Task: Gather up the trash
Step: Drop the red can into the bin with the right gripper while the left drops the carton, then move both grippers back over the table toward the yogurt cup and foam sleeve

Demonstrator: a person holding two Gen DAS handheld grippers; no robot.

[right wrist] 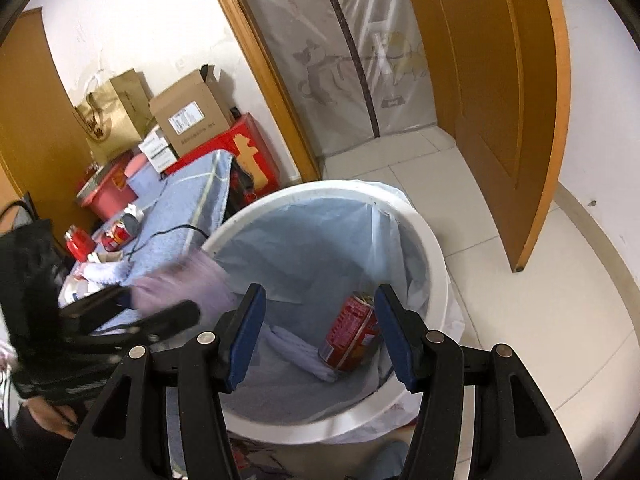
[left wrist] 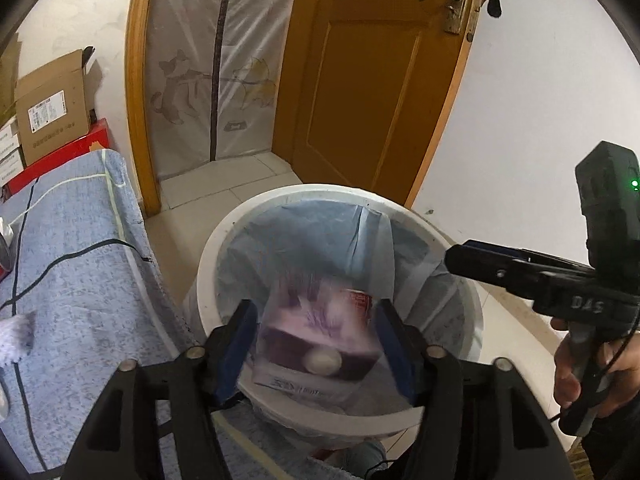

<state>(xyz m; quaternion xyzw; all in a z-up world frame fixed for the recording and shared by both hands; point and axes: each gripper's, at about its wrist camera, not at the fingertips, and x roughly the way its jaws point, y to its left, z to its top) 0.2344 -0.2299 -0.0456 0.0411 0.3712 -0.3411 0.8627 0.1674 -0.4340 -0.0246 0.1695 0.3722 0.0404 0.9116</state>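
Note:
A white trash bin (left wrist: pixel 208 264) with a pale blue liner stands on the floor beside the table. My left gripper (left wrist: pixel 316 344) is over the bin's near rim, jaws open, with a blurred purple tissue pack (left wrist: pixel 320 328) between the pads; I cannot tell whether they touch it. In the right wrist view the pack (right wrist: pixel 188 284) is a purple blur at the bin's left rim (right wrist: pixel 436 256). My right gripper (right wrist: pixel 318 332) is open and empty over the bin, and also shows in the left wrist view (left wrist: pixel 456 258). A red can (right wrist: pixel 350 334) and white tissue (right wrist: pixel 296 350) lie in the bin.
A table with a blue cloth (right wrist: pixel 180 208) stands left of the bin, with red cans (right wrist: pixel 118 234), a red bottle (right wrist: pixel 78 244) and wrappers. Cardboard boxes (right wrist: pixel 192 116) and a red box (right wrist: pixel 256 156) are behind. An open wooden door (right wrist: pixel 500 92) is at the right.

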